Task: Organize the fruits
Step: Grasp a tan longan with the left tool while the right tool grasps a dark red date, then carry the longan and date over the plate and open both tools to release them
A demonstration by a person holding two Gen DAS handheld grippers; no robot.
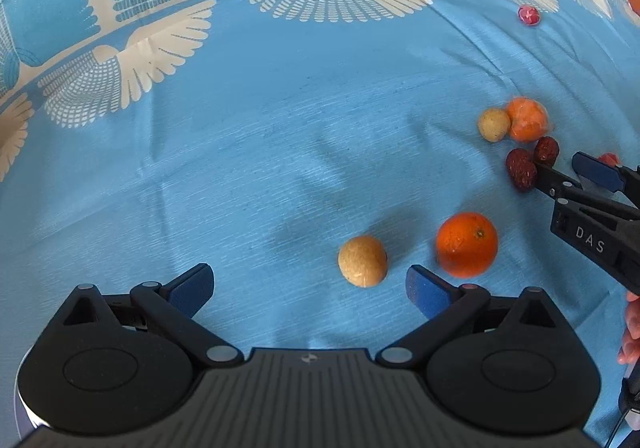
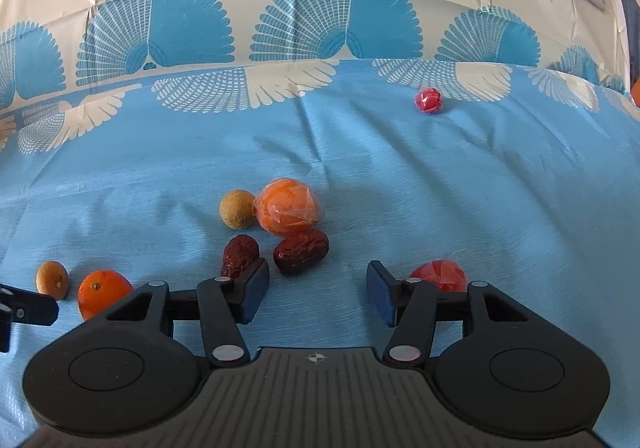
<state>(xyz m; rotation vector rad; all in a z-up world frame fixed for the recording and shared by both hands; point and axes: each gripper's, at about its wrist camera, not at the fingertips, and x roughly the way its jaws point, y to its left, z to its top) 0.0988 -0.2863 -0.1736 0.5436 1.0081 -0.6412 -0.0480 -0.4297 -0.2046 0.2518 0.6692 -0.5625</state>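
Fruit is scattered on the blue cloth. The wrapped orange is taken as landmark: a tan ball touches it, two dates lie just below. The right gripper is set half-wide, empty, near the dates; the left gripper is spread wide, empty, near another tan ball and an orange. Approach step judged; closing around one fruit is needed next.

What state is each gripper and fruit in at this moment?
left gripper: jaws open, empty
right gripper: jaws open, nothing between them
bare orange: loose on cloth
wrapped orange: in clear film, touching a date
two dates: lying side by side
tan fruit: loose on cloth
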